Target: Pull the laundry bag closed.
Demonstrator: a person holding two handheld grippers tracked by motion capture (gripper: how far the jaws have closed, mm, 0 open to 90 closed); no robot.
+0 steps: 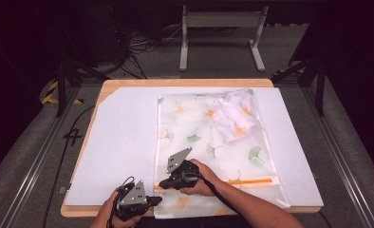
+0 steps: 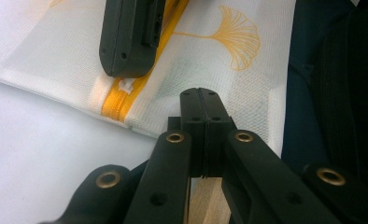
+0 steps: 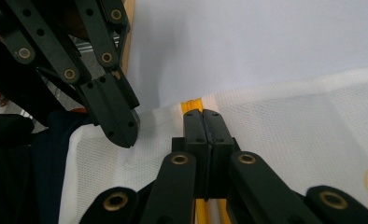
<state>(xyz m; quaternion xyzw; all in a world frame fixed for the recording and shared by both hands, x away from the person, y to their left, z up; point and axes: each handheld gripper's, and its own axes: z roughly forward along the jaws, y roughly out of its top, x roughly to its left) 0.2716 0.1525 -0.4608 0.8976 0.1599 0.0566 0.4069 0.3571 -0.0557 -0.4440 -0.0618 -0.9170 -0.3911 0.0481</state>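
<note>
A sheer white mesh laundry bag (image 1: 209,137) printed with ginkgo leaves lies flat on the white board (image 1: 123,142), crumpled white clothing (image 1: 235,114) inside its far end. The right gripper (image 3: 203,116) pinches shut on its orange zipper (image 2: 121,95); the left gripper (image 2: 201,95) clamps the bag's near corner.

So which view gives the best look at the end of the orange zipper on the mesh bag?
The left gripper view: the zipper end lies sharp and close near the bag's edge, with the right gripper just above it. The right gripper view shows a short stretch past its own shut jaws. The high view shows the whole line, small.
</note>
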